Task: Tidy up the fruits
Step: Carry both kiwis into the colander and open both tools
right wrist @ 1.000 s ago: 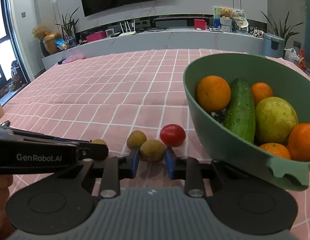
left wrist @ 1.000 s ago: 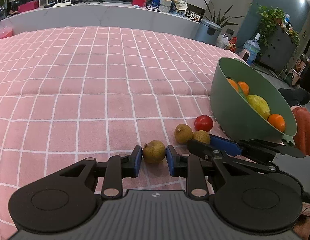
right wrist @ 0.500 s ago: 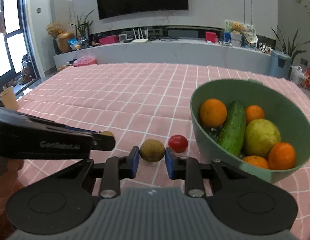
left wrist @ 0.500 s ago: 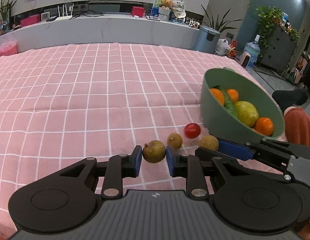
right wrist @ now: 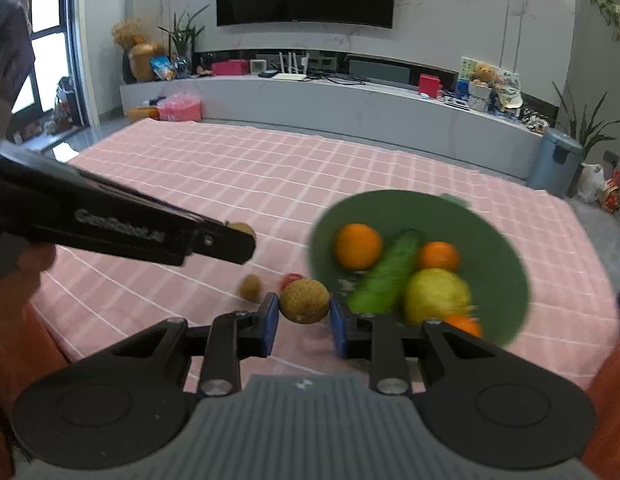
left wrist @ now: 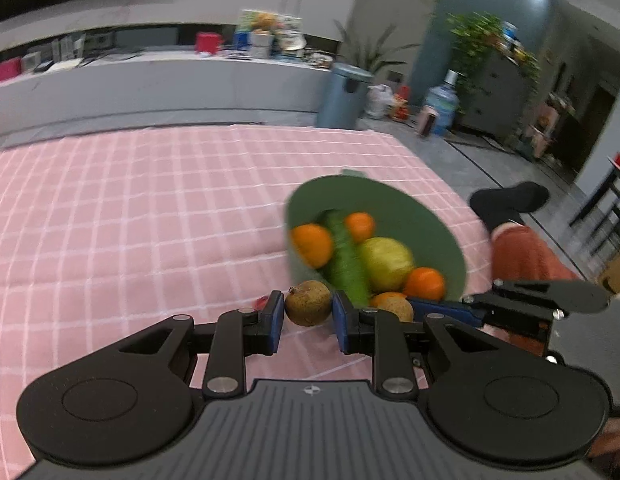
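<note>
Blue pads on the left gripper (left wrist: 308, 317) pinch a small brown fruit (left wrist: 308, 303), one pad on each side, jaws nearly together around it. The right gripper (right wrist: 304, 319) grips a second brown fruit (right wrist: 305, 301) the same way, its pads pressed against both flanks. Both fruits hang clear of the pink checked cloth (left wrist: 129, 216), close to the near edge of the green bowl (right wrist: 506, 276).

The bowl holds oranges (right wrist: 358, 246), a cucumber (right wrist: 388, 276) and a yellow-green fruit (right wrist: 437, 296). On the cloth beside it lie a third brown fruit (right wrist: 250, 287) and a red tomato (right wrist: 290, 279); in the right view the tomato is partly hidden behind the held fruit, and in the left view only a red sliver shows past the left pad.

Motion blur smears the bowl and its contents in both views. In the right view, the left gripper's side hides most of its fruit. An orange sleeve (left wrist: 518, 256) is cut off at the frame edge.
</note>
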Tool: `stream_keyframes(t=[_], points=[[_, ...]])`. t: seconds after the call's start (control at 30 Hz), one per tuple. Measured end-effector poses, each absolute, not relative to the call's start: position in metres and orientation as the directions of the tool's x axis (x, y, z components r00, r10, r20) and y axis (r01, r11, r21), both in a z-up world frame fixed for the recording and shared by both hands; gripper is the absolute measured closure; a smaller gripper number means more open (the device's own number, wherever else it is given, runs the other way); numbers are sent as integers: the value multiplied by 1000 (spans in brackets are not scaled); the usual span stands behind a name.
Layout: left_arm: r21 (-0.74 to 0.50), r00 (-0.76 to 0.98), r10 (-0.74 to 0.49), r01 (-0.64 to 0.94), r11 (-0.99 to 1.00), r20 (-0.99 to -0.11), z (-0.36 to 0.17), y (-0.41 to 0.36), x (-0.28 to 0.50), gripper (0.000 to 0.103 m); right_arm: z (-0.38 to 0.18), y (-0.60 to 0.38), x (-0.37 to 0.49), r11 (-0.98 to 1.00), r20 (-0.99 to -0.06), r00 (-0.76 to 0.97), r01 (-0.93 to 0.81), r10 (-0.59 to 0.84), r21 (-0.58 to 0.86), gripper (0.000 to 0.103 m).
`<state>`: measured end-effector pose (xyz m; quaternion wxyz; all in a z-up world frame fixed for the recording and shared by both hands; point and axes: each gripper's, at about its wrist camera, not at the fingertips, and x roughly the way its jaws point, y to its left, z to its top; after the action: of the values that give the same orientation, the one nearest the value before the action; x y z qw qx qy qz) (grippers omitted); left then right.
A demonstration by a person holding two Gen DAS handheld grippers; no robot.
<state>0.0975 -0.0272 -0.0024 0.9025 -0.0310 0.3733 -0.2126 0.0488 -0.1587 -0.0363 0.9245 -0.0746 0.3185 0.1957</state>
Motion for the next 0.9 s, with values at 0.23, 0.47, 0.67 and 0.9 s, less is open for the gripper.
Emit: stream_keyframes(t=[0.23,0.47,0.67,0.9], points=[[-193,569,-443,446,874,-692,-8,-72,125,74,-36,-190,74,927,-659,704,-374,264,-29,79],[-180,515,-432,467,866,-740,-21,-92,155,74,-49,-193,98,927,-679,687,-375,261,-23,79],[-172,485,-411,464,869,-772,-36,-96,164,74,-60,-194,108,926,-690,682,-375,241,-48,79],[-158,482,-404,472,867,-778,-42,-102,165,74,-66,-191,114,926,-707,663,-376,247,-29,79]])
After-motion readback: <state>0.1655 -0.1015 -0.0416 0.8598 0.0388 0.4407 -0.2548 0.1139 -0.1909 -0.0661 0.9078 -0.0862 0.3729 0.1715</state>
